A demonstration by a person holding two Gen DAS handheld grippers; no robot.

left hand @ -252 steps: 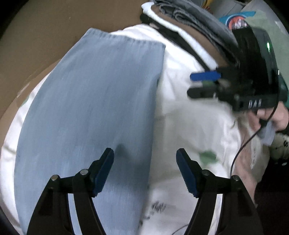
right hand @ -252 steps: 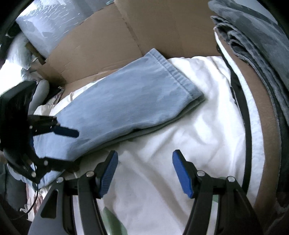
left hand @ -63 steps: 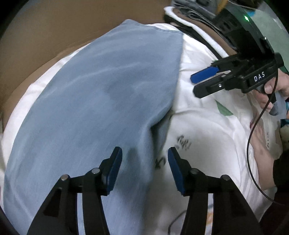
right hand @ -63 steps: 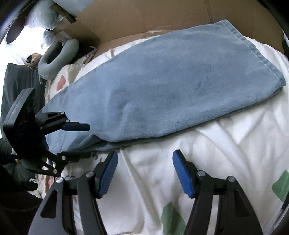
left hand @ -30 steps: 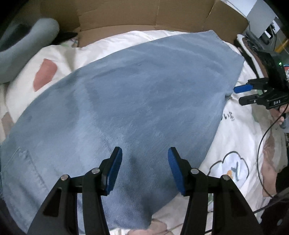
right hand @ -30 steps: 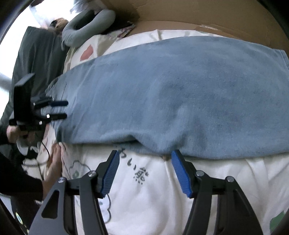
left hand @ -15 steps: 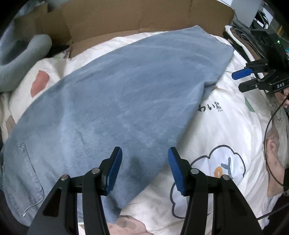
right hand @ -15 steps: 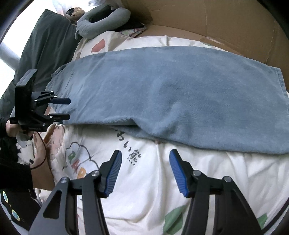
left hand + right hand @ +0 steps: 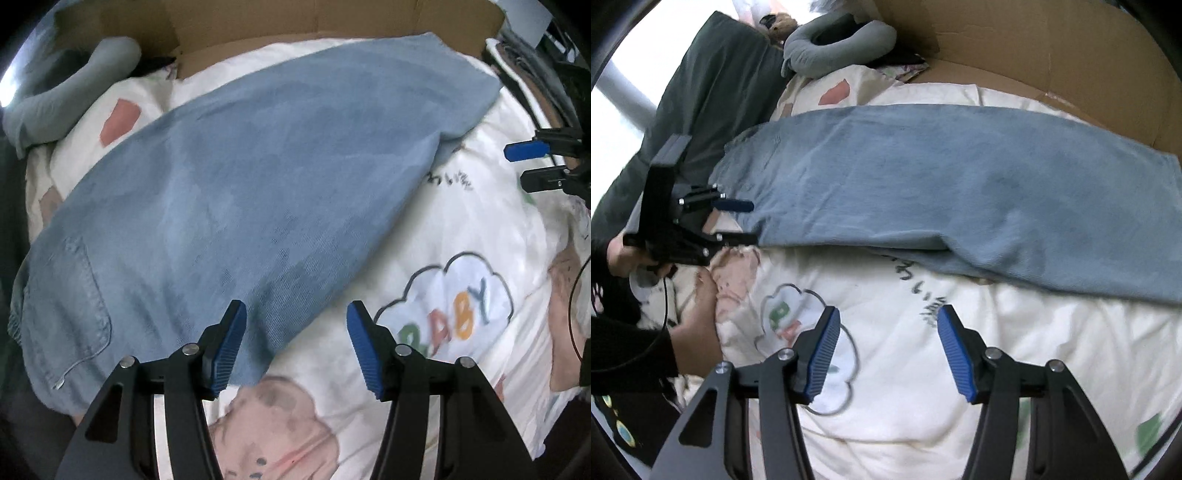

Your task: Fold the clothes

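With both the left gripper [image 9: 293, 345] and right gripper [image 9: 886, 349] parted and empty, left jaws widening, we must next grasp the jeans [image 9: 258, 192] hem at 2 o'clock for the crosswise fold.

My feeds are evenly, softly lit, with blown-out white daylight glaring at the upper left of both views. Fisheye bending curves the edges into black corners. Motion blur smears the blue jeans [image 9: 258, 192] and printed bedsheet [image 9: 960, 369]; shadows stay faint.
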